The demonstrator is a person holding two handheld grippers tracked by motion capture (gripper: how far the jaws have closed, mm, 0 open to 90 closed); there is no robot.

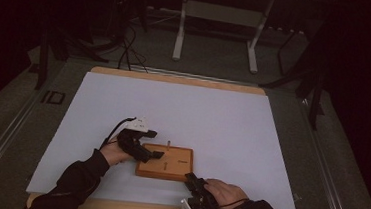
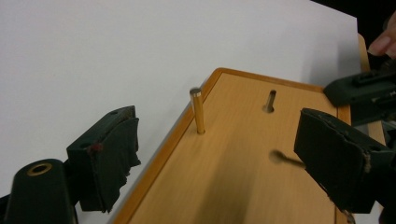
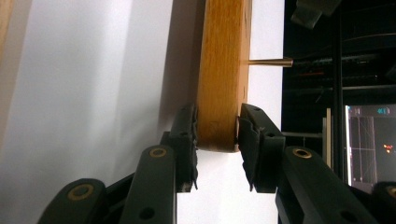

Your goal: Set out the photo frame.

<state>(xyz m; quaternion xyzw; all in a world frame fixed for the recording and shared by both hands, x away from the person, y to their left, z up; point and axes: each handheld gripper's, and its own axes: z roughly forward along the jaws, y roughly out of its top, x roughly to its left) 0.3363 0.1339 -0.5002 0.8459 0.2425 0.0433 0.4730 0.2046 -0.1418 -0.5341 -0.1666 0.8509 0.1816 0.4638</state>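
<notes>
Between the jaws of the right hand-held gripper (image 3: 217, 140) we see the near edge of a wooden board (image 3: 223, 70), the pads pressed against its top and bottom faces, so this hand-held gripper is clamped on the board. From the high view the board (image 1: 174, 165) lies on the white sheet of the counter (image 1: 173, 108), with the right hand-held gripper (image 1: 191, 179) at its near right corner. The left hand-held gripper (image 1: 155, 154) reaches over the board's left side; its jaws stand wide apart and hold nothing. Just ahead of its left jaw a brass pin (image 2: 198, 111) stands upright in the board (image 2: 243, 154), near the edge. A second pin (image 2: 285, 158) near its right jaw is blurred.
</notes>
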